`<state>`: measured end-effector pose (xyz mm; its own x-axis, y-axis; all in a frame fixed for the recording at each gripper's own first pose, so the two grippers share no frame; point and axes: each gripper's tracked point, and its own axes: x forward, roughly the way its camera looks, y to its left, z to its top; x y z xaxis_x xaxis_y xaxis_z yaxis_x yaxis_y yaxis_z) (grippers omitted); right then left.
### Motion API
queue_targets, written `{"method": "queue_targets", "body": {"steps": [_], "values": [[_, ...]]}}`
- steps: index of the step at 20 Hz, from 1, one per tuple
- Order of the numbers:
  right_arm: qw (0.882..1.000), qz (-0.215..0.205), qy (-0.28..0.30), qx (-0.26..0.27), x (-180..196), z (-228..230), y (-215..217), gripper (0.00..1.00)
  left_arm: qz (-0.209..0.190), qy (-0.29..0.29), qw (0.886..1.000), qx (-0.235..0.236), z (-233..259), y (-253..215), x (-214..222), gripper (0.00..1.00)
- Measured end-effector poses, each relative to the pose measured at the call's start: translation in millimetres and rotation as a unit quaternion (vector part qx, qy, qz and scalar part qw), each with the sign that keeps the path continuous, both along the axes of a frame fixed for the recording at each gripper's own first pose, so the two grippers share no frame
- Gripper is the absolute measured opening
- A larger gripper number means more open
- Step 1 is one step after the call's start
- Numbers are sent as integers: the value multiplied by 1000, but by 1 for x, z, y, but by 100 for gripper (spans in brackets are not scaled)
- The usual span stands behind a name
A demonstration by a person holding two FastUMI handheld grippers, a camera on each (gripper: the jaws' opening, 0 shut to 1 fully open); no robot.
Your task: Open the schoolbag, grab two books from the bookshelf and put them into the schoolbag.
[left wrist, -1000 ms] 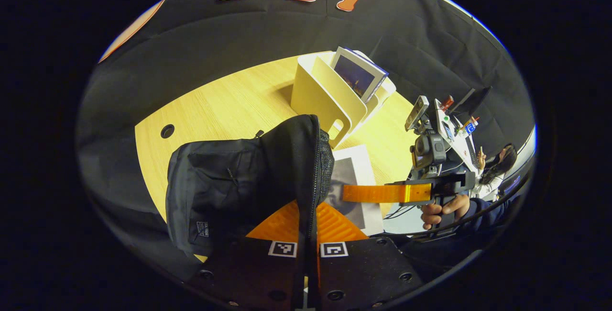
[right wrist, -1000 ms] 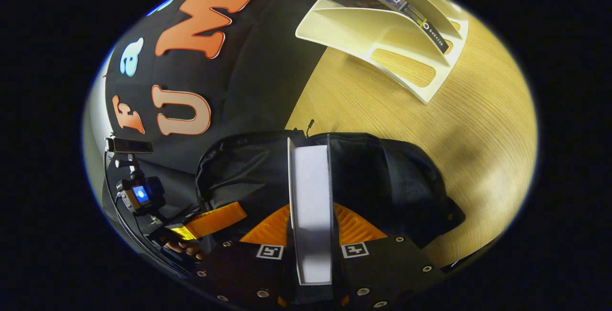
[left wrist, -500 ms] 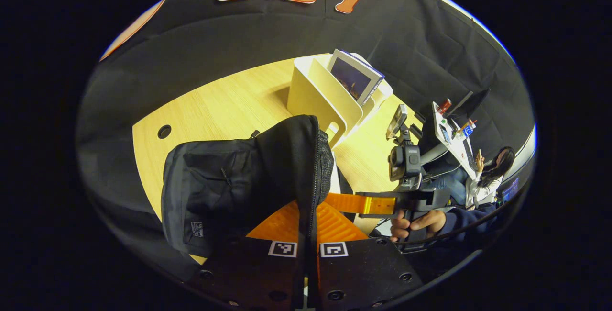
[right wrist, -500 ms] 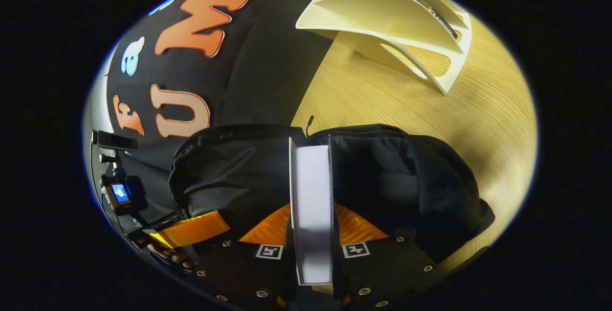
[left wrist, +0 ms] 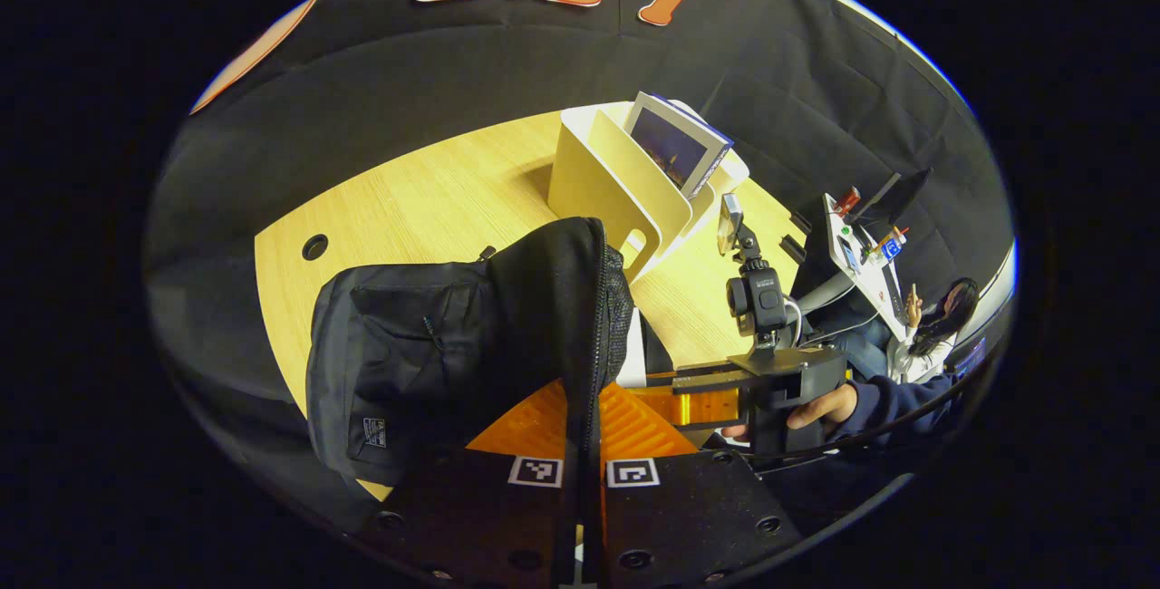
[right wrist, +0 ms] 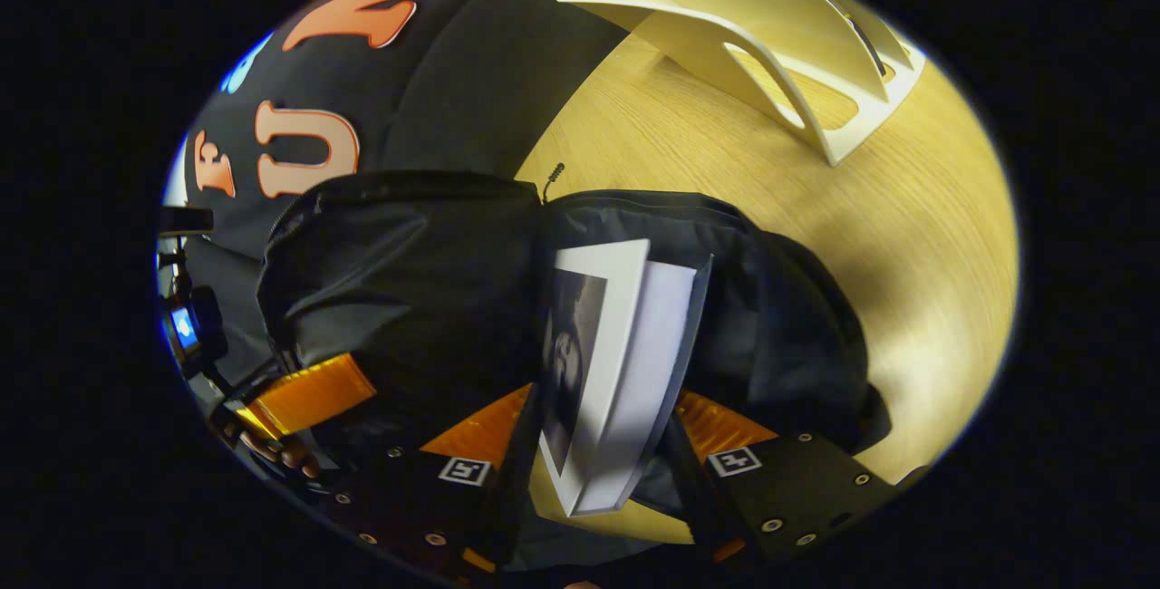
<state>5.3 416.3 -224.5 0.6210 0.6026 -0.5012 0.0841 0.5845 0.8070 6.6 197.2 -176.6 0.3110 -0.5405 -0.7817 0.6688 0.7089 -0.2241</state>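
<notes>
The left gripper (left wrist: 582, 444) has both fingers pinched on the black flap of the schoolbag (left wrist: 435, 353), lifting it so the mouth gapes. The bag lies near the bench's (left wrist: 435, 199) front edge, with the cream bookshelf (left wrist: 616, 181) behind it toward the far edge.

In the right gripper view, the right gripper (right wrist: 605, 444) has its fingers spread apart, and the book (right wrist: 616, 362) between them leans loosely; whether either finger touches it I cannot tell. The book stands directly ahead of this gripper, long axis pointing forward into the bag's mouth, leading end already inside. The right gripper is nearer, so the push falls to it.

1 more book (left wrist: 675, 143) leans in the shelf. The bag's small white label is too small to read.
</notes>
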Motion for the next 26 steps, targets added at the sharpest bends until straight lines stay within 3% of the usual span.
{"method": "queue_targets", "body": {"steps": [4, 18, 26], "values": [[998, 12, -10, -59, -8, 4, -37, 96, 5, 6, 1000, 0, -8, -3, -3, 4], [979, 26, -34, -197, 4, 52, -143, 98, 24, 11, 1000, 9, -19, -10, 1, 4], [954, 54, -45, -291, 24, 97, -218, 99, 57, 12, 998, 7, -22, -10, 4, 4]]}}
